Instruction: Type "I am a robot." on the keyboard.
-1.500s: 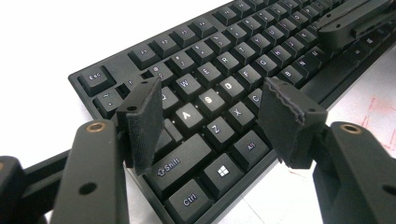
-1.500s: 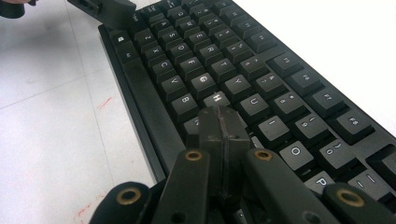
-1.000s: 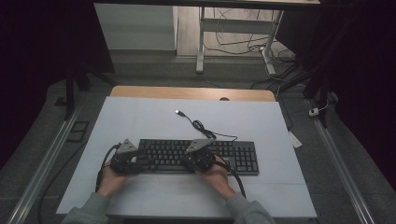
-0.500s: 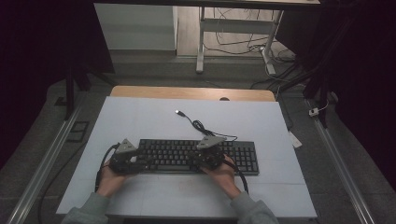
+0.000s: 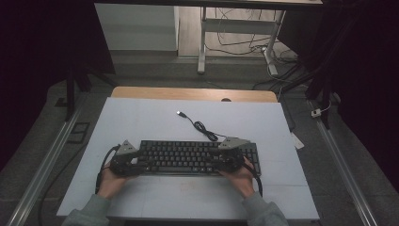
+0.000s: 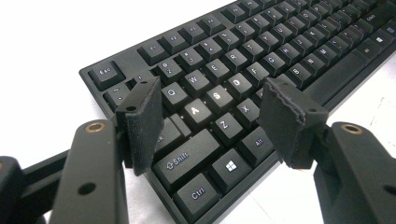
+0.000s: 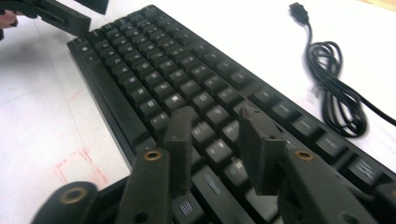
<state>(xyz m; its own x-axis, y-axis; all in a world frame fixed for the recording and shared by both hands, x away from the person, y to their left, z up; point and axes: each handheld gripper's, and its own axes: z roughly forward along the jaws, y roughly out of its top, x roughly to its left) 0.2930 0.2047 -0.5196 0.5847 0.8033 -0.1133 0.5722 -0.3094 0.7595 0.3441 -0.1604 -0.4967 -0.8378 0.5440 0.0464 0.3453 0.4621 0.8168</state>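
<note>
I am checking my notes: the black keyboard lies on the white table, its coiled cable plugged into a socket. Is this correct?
Not quite. The keyboard lies on the white table, but its coiled cable is unplugged; the high view shows the plug lying free.

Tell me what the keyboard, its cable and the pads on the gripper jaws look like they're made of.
Keyboard: likely matte black plastic; the moulded keycaps carry pale printed legends and a dull sheen. Cable: apparently black rubber or vinyl sheathing, since it lies in soft, limp coils and ends in a moulded plug. Left gripper pads: probably dark foam or rubber, with a grainy face and frayed, ragged edges.
</note>
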